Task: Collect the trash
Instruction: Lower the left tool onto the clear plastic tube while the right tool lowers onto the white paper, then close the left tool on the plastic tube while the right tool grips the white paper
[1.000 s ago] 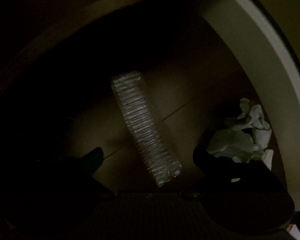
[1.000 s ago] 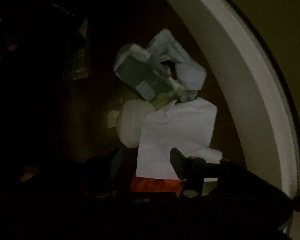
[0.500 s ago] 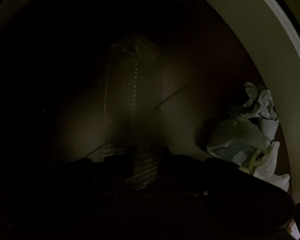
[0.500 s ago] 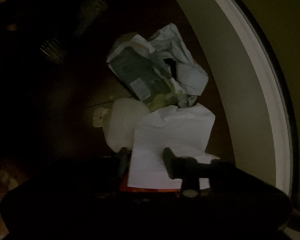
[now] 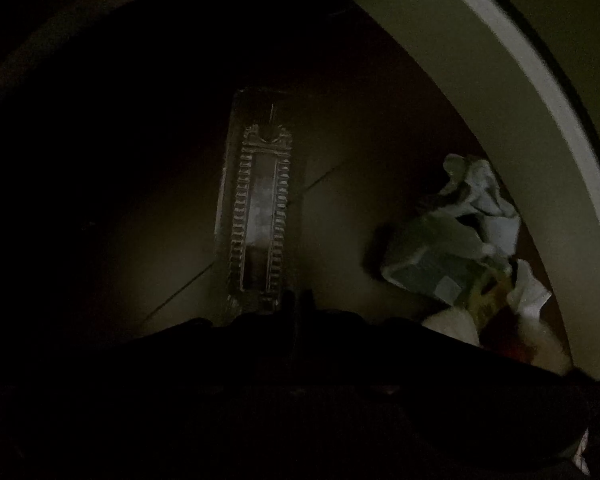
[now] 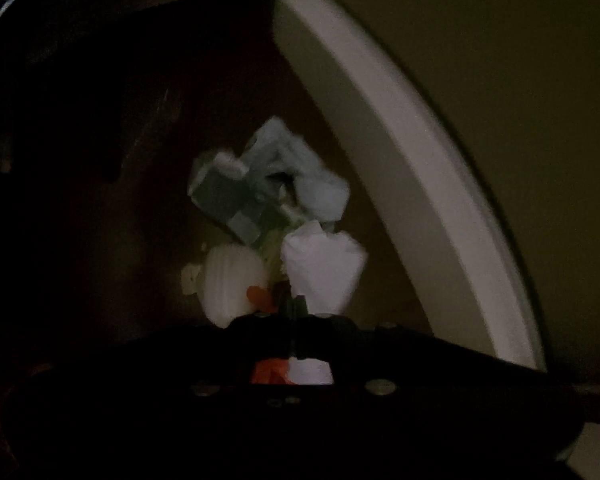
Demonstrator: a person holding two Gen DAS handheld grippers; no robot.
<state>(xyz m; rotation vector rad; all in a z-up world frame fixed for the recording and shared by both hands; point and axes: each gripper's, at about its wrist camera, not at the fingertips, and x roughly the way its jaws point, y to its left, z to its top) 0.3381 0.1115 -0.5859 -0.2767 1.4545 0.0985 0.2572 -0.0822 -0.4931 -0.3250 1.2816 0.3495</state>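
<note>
Because both items must be carried off, the left gripper (image 5: 296, 300) clamps a ribbed clear plastic tray (image 5: 260, 216); the right gripper (image 6: 296, 306) pinches a white crumpled paper sheet (image 6: 324, 272).

Very dim, heavy shadows, fisheye-curved edges, possibly motion-blurred.

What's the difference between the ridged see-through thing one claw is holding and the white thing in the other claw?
The ribbed plastic tray is clear, stiff and long, reaching straight out from the left gripper. The white paper is opaque and soft, bunched into a cone where the right gripper pinches it. The tray keeps its moulded shape; the paper has crumpled. Both are trash, each clamped at its near end, with the crumpled wrapper pile left on the floor.
</note>
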